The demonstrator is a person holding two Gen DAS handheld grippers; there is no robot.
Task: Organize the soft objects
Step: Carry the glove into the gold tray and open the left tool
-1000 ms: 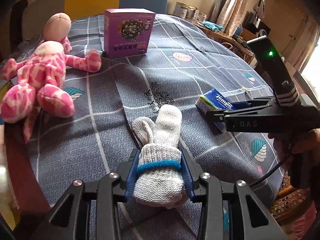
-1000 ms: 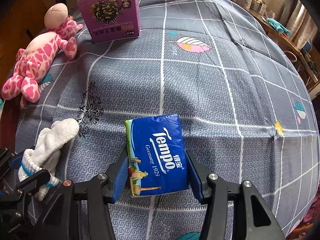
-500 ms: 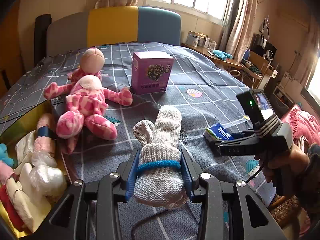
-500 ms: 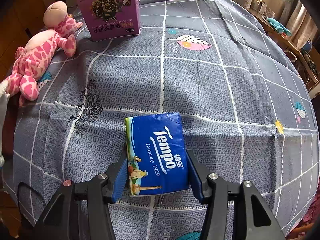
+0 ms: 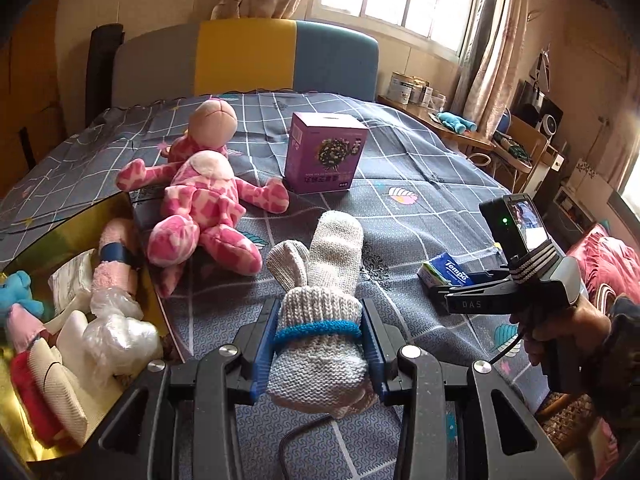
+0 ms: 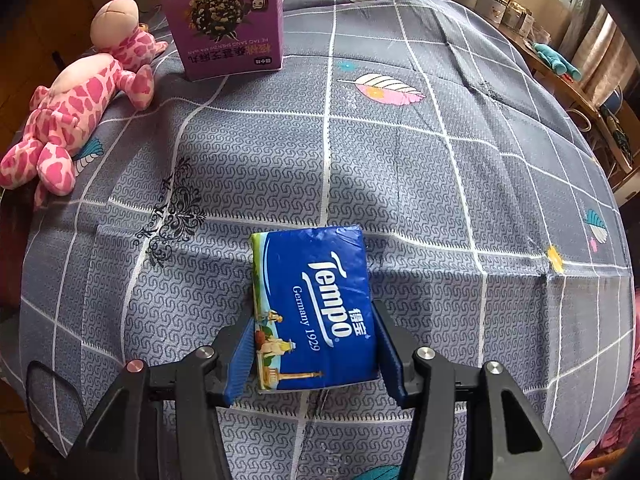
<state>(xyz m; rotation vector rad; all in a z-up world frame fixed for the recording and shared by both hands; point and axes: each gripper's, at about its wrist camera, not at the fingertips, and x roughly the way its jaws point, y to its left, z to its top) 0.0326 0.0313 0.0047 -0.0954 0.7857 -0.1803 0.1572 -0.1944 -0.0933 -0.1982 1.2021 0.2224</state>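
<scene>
My left gripper point(image 5: 320, 344) is shut on a white knit glove point(image 5: 320, 280) with a blue cuff band, held up above the bed. The glove's fingers point away from me. My right gripper point(image 6: 314, 356) points steeply down, its blue pads pressed on both sides of a blue Tempo tissue pack point(image 6: 316, 300) that lies on the grey checked bedspread point(image 6: 400, 160). In the left wrist view the right gripper point(image 5: 452, 292) and the tissue pack point(image 5: 442, 272) sit at the right, with a hand on the handle. A pink spotted plush toy point(image 5: 200, 208) lies on the bed at the left.
A gold-walled box point(image 5: 60, 232) at the left bed edge holds several soft items and plastic bags. A purple carton point(image 5: 326, 156) stands beyond the plush toy point(image 6: 76, 108). A headboard, a window and a cluttered side table lie at the back and right.
My left gripper rose and drew back with the glove, lifting it off the bed and out of the right wrist view. The gold-walled box came into sight. The right gripper and tissue pack stayed put.
</scene>
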